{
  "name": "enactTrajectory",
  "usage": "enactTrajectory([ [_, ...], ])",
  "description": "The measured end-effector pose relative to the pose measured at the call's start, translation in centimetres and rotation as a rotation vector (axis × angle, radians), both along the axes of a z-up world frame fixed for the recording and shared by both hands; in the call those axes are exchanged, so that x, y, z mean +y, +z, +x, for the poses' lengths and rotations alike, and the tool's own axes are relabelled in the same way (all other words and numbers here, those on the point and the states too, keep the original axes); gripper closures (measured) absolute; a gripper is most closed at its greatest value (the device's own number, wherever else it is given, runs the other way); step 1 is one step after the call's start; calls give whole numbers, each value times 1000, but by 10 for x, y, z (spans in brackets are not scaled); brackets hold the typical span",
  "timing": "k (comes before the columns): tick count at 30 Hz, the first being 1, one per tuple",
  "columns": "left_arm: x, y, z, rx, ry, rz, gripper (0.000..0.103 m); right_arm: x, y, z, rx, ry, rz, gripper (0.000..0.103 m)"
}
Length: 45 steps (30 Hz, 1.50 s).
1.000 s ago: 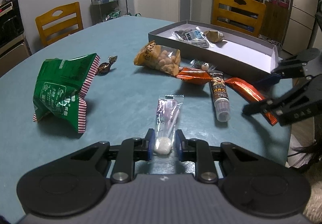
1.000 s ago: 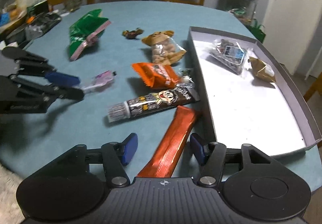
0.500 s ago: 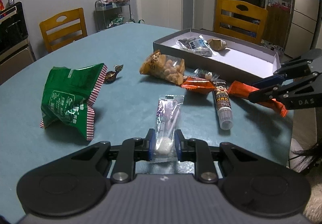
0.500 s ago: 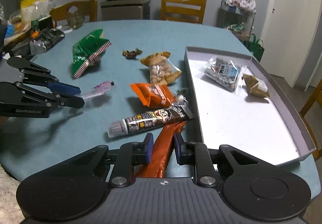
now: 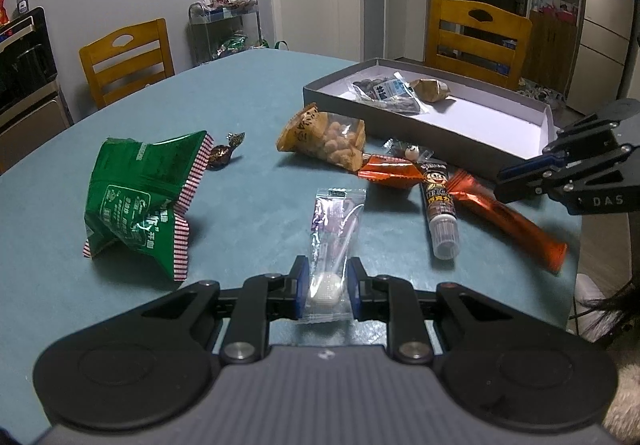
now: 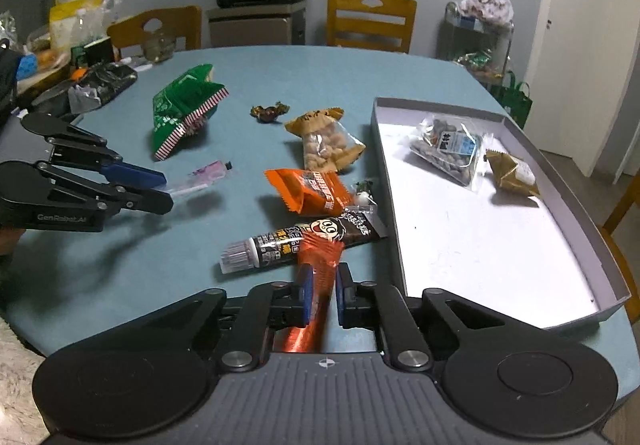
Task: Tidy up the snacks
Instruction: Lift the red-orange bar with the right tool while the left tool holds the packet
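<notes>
Your grey tray (image 6: 568, 181) sits on the counter (image 5: 248, 93) just right of your right hand-held gripper (image 6: 320, 295), which clamps the orange stick pack (image 6: 316, 273); your left hand-held gripper (image 5: 325, 290) pinches the clear purple candy sachet (image 5: 334, 229)

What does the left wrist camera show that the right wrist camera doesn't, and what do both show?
Only the left wrist view shows the refrigerator and the left gripper pinching the clear candy packet. Only the right wrist view shows the right gripper clamped on the long orange bar. Both show the gray tray, green bag and peanut bag.
</notes>
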<state>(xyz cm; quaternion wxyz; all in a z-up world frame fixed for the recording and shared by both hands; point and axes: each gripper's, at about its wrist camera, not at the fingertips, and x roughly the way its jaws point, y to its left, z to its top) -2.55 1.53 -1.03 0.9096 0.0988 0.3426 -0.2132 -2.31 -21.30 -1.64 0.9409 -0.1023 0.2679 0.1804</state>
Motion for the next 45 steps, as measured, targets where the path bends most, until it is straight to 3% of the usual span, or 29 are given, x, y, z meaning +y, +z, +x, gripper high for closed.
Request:
enactTrajectory([
  [3,0,-1,0,1,0,-1,85,2,-2,-1,2,-2,-10,77],
  [5,-1,-1,0,2,1,-1,85,3,-3,-1,11,6,-6,64],
  [7,-1,-3,0,5,1,-4,85,6,-5,-2,17,18,-11,60],
  [14,0,-6,0,12,-2,-7,85,13,-18,5,66,-2,-47,61],
  [16,0,-6,1,12,-1,-6,85,12,-19,5,65,2,-36,69],
  [17,0,-7,1,12,0,-6,85,12,-19,4,68,10,-32,80],
  [23,1,-6,1,4,2,-11,85,12,-14,3,44,17,-33,81],
  [31,2,1,2,-11,9,-10,85,0,21,-3,-74,12,31,81],
  [45,-24,44,16,-78,36,13,85,-31,37,13,-176,44,110,81],
])
